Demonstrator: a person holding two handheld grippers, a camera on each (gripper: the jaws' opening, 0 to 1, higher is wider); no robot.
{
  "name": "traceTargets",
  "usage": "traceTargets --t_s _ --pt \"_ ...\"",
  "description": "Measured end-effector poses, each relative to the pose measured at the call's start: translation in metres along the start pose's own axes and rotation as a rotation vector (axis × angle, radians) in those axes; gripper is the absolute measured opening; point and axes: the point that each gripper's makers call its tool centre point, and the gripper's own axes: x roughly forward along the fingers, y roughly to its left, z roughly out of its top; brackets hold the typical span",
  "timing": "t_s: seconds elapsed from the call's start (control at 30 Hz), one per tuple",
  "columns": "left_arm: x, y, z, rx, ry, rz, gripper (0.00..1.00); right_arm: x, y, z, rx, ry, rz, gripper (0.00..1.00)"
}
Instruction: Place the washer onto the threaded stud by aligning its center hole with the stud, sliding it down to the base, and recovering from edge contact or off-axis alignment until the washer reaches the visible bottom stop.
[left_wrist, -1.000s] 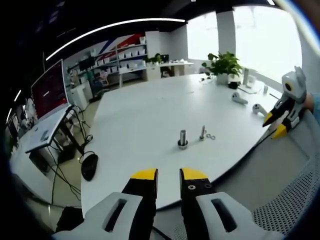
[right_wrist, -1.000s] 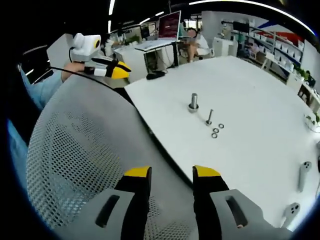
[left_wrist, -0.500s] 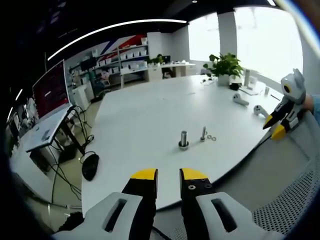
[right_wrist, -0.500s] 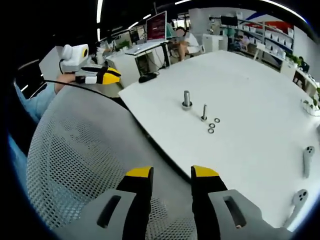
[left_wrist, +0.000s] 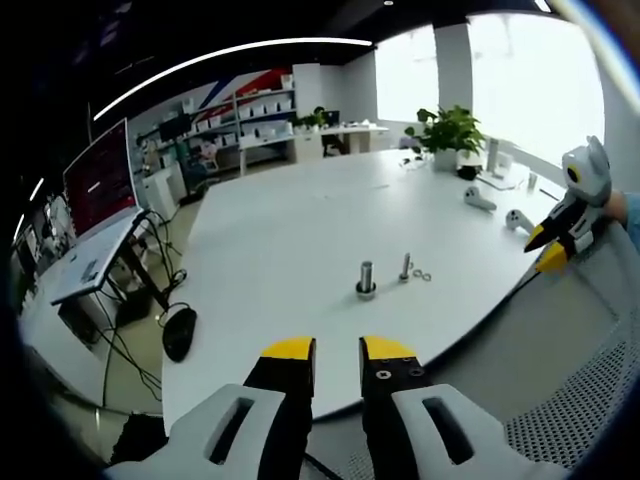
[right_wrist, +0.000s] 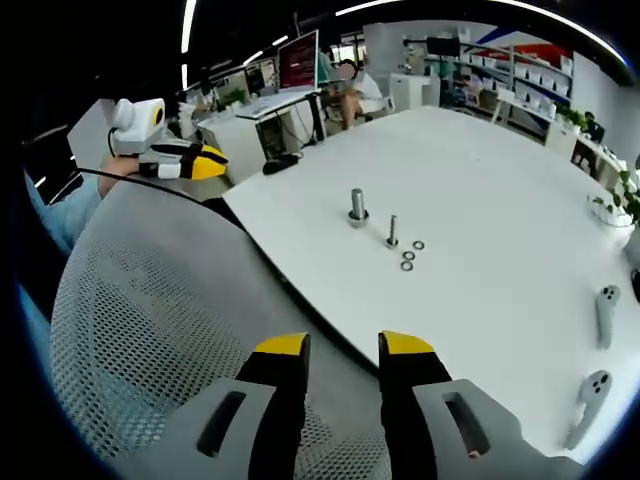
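A short threaded stud (left_wrist: 366, 278) stands upright on its base on the white table (left_wrist: 290, 230); a thinner bolt (left_wrist: 405, 266) stands just beside it, with small washers (left_wrist: 422, 274) lying flat past that. In the right gripper view the stud (right_wrist: 357, 206), bolt (right_wrist: 392, 232) and three washers (right_wrist: 408, 257) sit mid-table. My left gripper (left_wrist: 338, 355) hovers off the table's near edge, open a little and holding nothing. My right gripper (right_wrist: 343, 350) is open and empty over a mesh chair back (right_wrist: 150, 330). Each gripper shows in the other's view: right (left_wrist: 552, 248), left (right_wrist: 190, 160).
Two white handheld controllers (right_wrist: 603, 303) lie near the table's far edge. A potted plant (left_wrist: 445, 130) stands at the back. A side desk with a monitor (left_wrist: 97, 185) and a dark mouse-like object (left_wrist: 178, 332) are to the left. A person sits at a far desk (right_wrist: 350, 90).
The right gripper view has swung, so the stud and washers sit higher and further left in it; its jaws have narrowed slightly. The left gripper view is nearly unchanged.
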Motion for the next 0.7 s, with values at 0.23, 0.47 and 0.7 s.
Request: traceTargets --t_s 0.23,0.47,0.7 --pt "-0.0002 -0.0002 0.0 -0.001 0.0 0.0 0.15 0.0004 0.0037 0.0022 0.002 -0.011 0.021 0.23" --pt "-0.0003 0.0001 0.0002 -0.002 -0.001 0.002 0.15 0.0005 0.0047 0.0029 -0.006 -0.013 0.025 0.22" --pt "0.0001 0.0008 -0.0004 -0.002 0.004 0.005 0.15 0.0012 0.006 0.0027 -0.02 -0.006 0.033 0.22"
